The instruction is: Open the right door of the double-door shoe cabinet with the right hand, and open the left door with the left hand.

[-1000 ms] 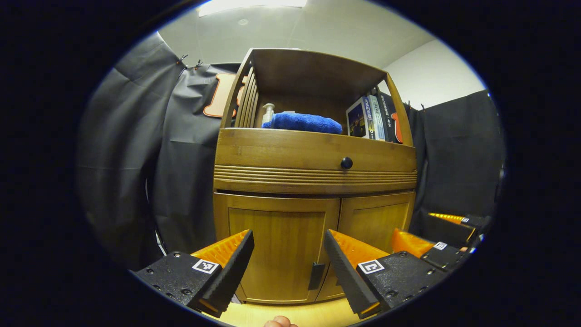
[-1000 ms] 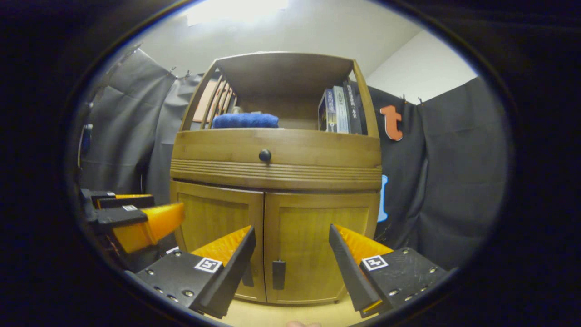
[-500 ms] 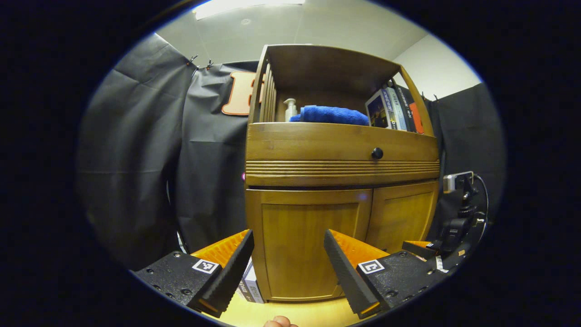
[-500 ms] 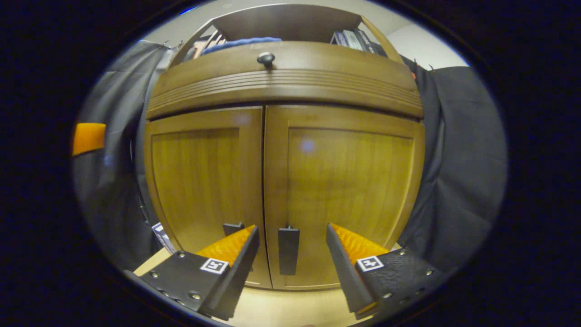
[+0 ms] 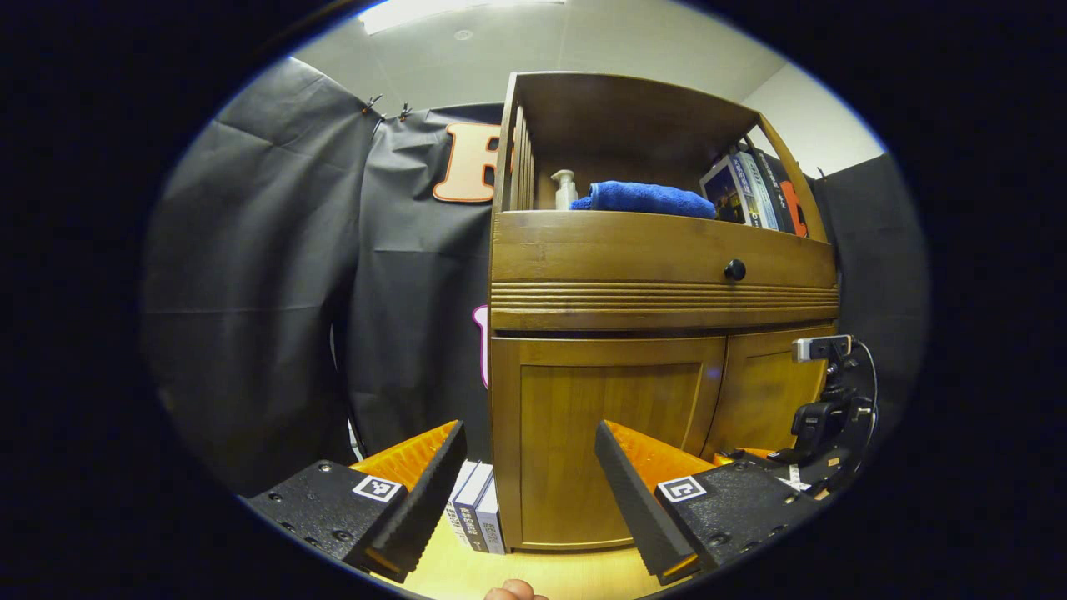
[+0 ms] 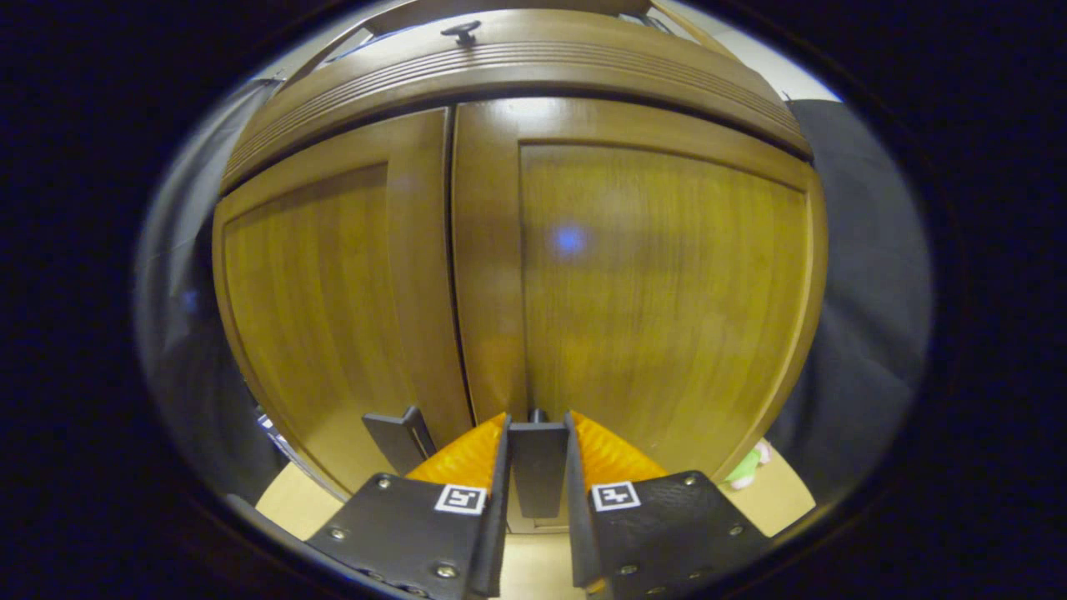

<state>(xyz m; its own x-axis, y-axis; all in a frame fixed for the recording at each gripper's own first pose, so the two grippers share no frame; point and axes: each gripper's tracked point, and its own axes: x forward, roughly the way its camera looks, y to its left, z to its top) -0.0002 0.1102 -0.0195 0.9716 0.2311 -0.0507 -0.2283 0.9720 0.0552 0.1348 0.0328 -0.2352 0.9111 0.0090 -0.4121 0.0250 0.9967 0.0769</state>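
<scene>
Right gripper (image 6: 535,467) clamped on right door handle (image 6: 538,462) | right door (image 6: 642,283) not yet swung, left door (image 5: 608,442) closed | left gripper (image 5: 529,492) spread wide, empty, facing cabinet (image 5: 658,250) | both doors left to open

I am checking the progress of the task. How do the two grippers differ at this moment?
The right gripper is shut on the right door handle, close against the cabinet; the left gripper is open and holds nothing. The right gripper faces the seam between the doors; the left gripper points at the left door from farther off. Both doors look closed.
</scene>
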